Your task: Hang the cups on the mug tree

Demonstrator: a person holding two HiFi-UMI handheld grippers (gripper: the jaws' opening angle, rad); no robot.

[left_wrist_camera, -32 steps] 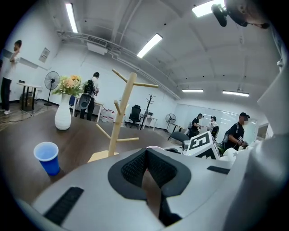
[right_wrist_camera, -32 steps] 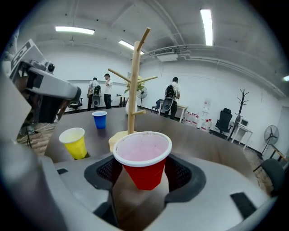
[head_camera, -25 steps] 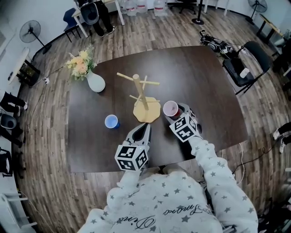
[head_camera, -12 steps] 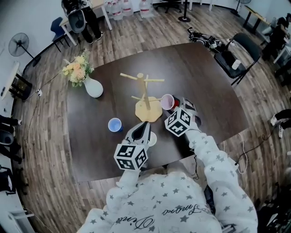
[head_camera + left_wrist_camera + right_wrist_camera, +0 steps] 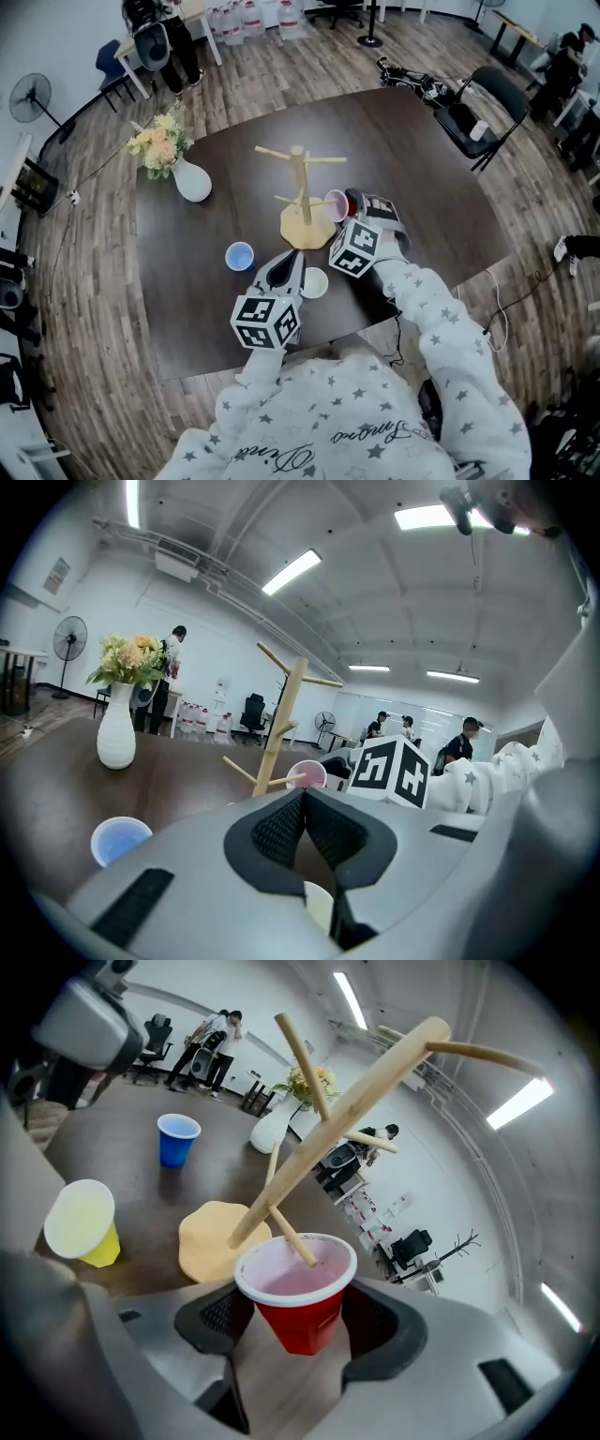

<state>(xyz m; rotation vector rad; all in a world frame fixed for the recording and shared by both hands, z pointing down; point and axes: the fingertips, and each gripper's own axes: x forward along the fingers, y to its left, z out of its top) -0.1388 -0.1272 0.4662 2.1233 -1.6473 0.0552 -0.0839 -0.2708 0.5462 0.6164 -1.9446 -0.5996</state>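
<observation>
Right gripper (image 5: 300, 1324): we see its jaws clamped on the red cup (image 5: 300, 1299), right of centre in the head view.
Red cup: its mouth faces the mug tree (image 5: 349, 1110), and we see a lower peg's tip inside it.
Left gripper (image 5: 305, 829): jaws pressed together.
Blue cup (image 5: 240, 255), yellow cup (image 5: 314, 282): upright on the table (image 5: 422, 169), below the tree.
Vase (image 5: 192, 180): holds flowers, upper left.

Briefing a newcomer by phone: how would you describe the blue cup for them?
On the dark brown table, find the wooden mug tree; left of its base, nearer the person than the white vase, stands a blue cup. It alone is blue: the yellow cup stands further right, the red cup sits in the jaws of the right gripper.
</observation>
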